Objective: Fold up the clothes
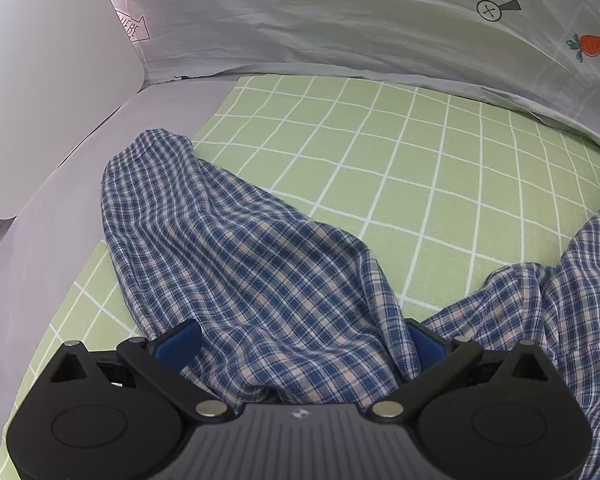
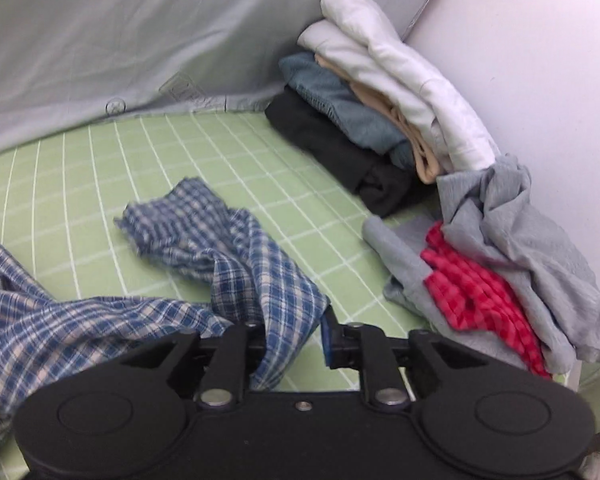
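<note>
A green sheet with a white grid (image 1: 440,168) covers the bed, and a pale grey printed cloth (image 1: 340,20) hangs along its far edge, a small carrot print (image 1: 590,45) on it. The blue plaid garment (image 1: 236,248) lies crumpled across the near part of the bed, one end reaching toward the left edge and another lump (image 2: 188,220) lying toward the middle in the right wrist view. At the far right corner stands a stack of folded clothes (image 2: 372,120), black at the bottom, then blue-grey, beige and white. Just beside it, along the right edge, lies a loose grey garment (image 2: 520,248) with a red checked one (image 2: 476,292) tucked in its folds. The left gripper (image 1: 300,348) has its blue-padded fingers (image 1: 180,344) spread wide, with plaid cloth bunched between them. The right gripper (image 2: 296,340) has its fingers set narrow around a fold of the plaid cloth; whether they pinch it cannot be told.
</note>
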`<state>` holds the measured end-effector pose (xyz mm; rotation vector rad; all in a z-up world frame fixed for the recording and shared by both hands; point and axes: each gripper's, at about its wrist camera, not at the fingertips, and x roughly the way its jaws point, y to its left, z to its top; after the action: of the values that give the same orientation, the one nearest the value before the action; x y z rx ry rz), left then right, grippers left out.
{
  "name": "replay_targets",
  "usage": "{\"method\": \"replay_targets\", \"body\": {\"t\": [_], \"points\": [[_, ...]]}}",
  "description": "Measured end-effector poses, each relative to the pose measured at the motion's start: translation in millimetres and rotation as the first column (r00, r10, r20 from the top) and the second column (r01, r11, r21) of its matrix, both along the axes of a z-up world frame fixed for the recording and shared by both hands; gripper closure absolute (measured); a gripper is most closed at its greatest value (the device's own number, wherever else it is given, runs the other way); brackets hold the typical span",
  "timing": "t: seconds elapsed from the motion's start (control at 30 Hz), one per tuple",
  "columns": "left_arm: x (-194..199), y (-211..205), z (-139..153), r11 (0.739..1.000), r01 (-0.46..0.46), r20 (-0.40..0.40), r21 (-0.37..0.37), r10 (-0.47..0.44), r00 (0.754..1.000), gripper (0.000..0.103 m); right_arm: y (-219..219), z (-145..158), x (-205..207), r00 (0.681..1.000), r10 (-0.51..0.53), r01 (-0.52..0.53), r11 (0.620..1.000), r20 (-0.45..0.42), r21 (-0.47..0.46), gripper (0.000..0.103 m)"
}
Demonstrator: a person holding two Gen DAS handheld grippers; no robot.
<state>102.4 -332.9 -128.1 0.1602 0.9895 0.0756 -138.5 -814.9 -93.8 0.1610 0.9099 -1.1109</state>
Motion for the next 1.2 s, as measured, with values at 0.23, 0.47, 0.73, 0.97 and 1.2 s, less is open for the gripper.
{"method": "replay_targets", "body": {"t": [0.23, 0.47, 0.73, 0.97, 1.2], "points": [[6.8, -31.6, 20.3, 0.989, 0.128, 0.029, -0.069, -0.126, 0.992, 0.0, 30.1, 26.4, 23.1, 0.989, 0.116, -0.109, 0.992, 0.093, -0.069, 0.031], [22.4, -78.7, 17.1, 0.937, 0.312, 0.015, -0.158, -0.313, 0.95, 0.0, 49.5, 33.2, 107.8, 0.858, 0.399, -0.437, 0.898, 0.323, 0.049, 0.021], [24.0, -113.4, -1.9, 0.912, 0.386, -0.008, -0.141, -0.391, 0.92, 0.0, 68.9, -32.0, 185.0, 0.791, 0.538, -0.607, 0.752, 0.292, 0.257, 0.04], [14.2, -105.4, -9.9, 0.916, 0.372, -0.029, -0.149, -0.38, 0.924, 0.0, 60.8, -22.4, 127.7, 0.821, 0.46, -0.541, 0.815, 0.337, 0.207, 0.101], [4.2, -102.9, -8.6, 0.91, 0.372, -0.022, -0.181, -0.382, 0.924, 0.0, 53.5, -42.1, 76.6, 0.92, 0.356, -0.388, 0.89, 0.165, 0.239, 0.098]]}}
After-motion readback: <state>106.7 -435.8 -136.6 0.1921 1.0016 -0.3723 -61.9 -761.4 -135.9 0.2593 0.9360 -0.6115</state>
